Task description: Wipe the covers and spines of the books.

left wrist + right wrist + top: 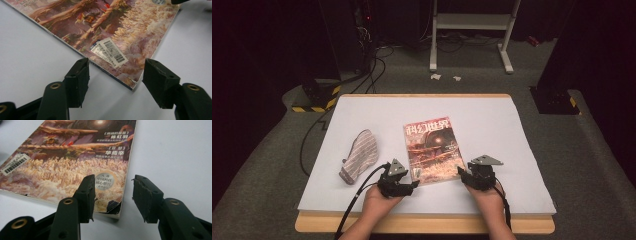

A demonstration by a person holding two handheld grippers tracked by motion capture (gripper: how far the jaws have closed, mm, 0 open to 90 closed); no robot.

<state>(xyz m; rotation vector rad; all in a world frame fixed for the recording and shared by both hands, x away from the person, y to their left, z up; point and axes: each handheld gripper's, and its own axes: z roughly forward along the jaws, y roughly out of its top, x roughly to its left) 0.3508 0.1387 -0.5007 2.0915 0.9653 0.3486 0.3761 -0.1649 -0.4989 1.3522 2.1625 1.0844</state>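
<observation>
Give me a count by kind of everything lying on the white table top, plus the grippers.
Magazine: 1
Striped oven mitt: 1
Grippers: 2, left gripper and right gripper, jaws apart at the magazine's near corners
Total: 4

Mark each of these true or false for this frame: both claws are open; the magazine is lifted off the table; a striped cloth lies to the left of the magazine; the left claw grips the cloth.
1. Both claws, left claw and right claw, are open. True.
2. The magazine is lifted off the table. False: it lies flat.
3. A striped cloth lies left of the magazine. True.
4. The left claw grips the cloth. False: it sits at the magazine's near corner, holding nothing.
</observation>
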